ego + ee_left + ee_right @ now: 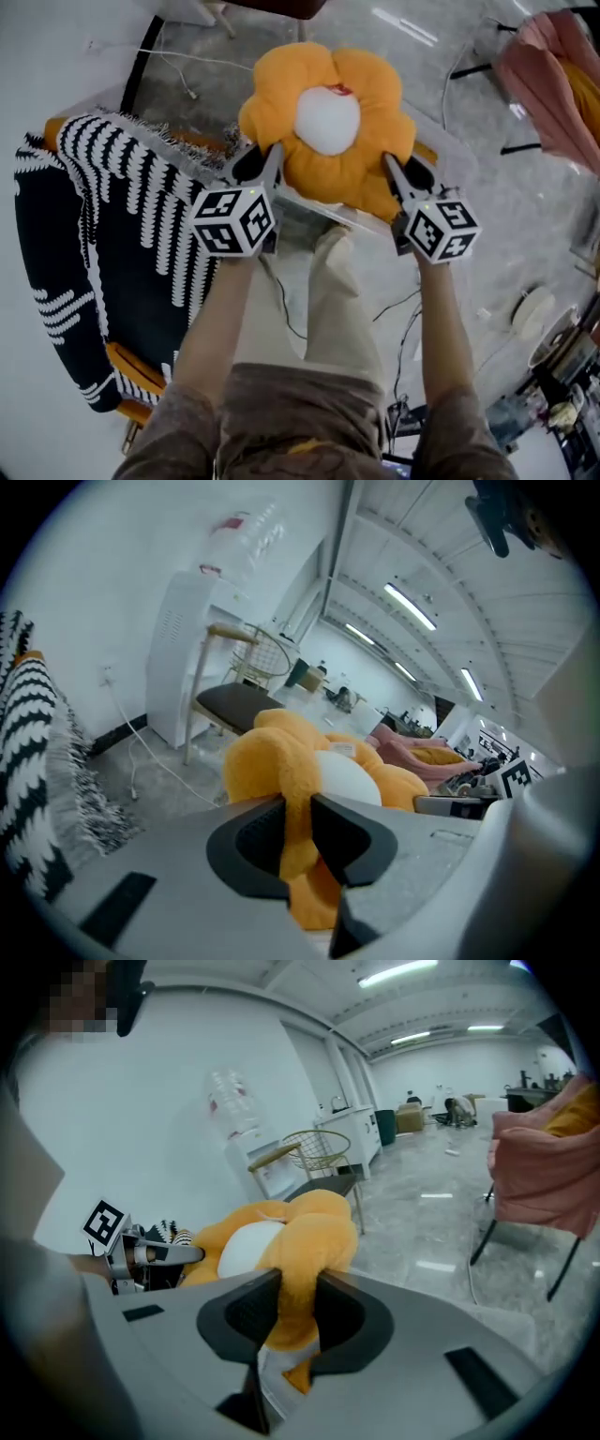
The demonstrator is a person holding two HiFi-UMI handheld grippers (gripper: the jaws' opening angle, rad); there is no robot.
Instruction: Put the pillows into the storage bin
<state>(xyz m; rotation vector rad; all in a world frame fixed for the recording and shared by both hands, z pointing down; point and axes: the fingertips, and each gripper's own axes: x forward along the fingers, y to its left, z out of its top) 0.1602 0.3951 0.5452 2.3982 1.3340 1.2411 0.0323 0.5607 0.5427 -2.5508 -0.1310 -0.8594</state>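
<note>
Head view: orange flower pillow [326, 131] hanging between left gripper [258, 164] and right gripper [405, 176], above what looks like a clear storage bin [450, 155]. Not yet resting inside, by the look of it. Black-and-white striped throw [103, 234] lying off to the left.

Left gripper view: jaws nearly together, pinching one orange petal.

Right gripper view: jaws narrowly parted, clamped on the opposite petal.

Probably left to do: lowering, letting go, then fetching any other pillows.

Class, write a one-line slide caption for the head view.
Left tongs and right tongs each pinch a petal of the orange flower pillow, held out in front of the person.
</note>
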